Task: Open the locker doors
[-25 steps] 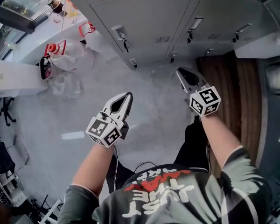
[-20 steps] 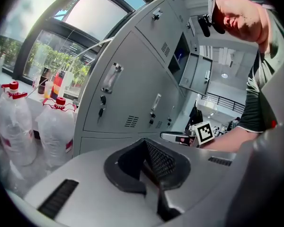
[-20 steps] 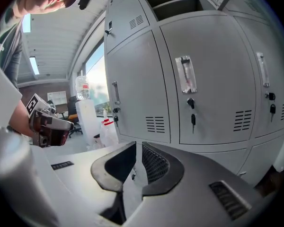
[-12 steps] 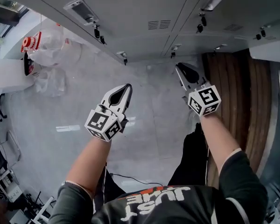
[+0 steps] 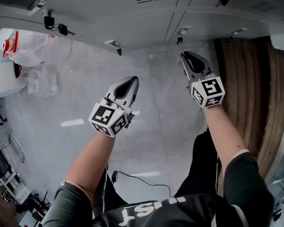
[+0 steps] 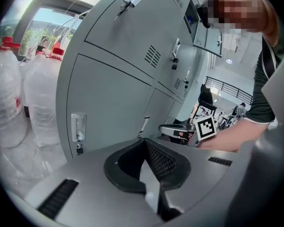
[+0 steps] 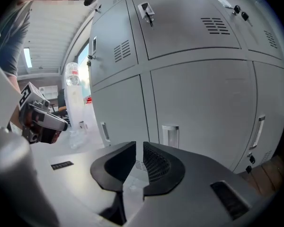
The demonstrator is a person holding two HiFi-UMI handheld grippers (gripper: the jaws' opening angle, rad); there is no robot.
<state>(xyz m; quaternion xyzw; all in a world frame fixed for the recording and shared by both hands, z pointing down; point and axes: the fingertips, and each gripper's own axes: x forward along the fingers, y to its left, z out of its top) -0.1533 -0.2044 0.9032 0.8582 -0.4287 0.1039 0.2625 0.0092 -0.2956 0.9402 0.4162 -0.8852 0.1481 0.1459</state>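
Grey locker doors (image 5: 132,13) run along the top of the head view, all closed, with small handles (image 5: 114,44) and hanging keys. My left gripper (image 5: 132,81) hangs over the grey floor, shut and empty, pointing at the bottom row. In the left gripper view its jaws (image 6: 144,143) face a lower door (image 6: 109,108) with a recessed handle (image 6: 78,126), still a distance off. My right gripper (image 5: 185,56) is shut with only a thin slit and holds nothing. Beyond its jaws (image 7: 139,145) stands a lower door (image 7: 203,108) with a handle (image 7: 170,135).
Large clear water bottles (image 6: 9,93) stand left of the lockers, seen as bagged bottles (image 5: 28,56) in the head view. A brown wooden strip (image 5: 246,79) runs along the right. A black cable (image 5: 142,176) lies on the floor near my legs.
Both grippers have sunk toward the floor together, still side by side. The lockers slid up in the head view, so only the lower rows show now. Both jaws stay the same.
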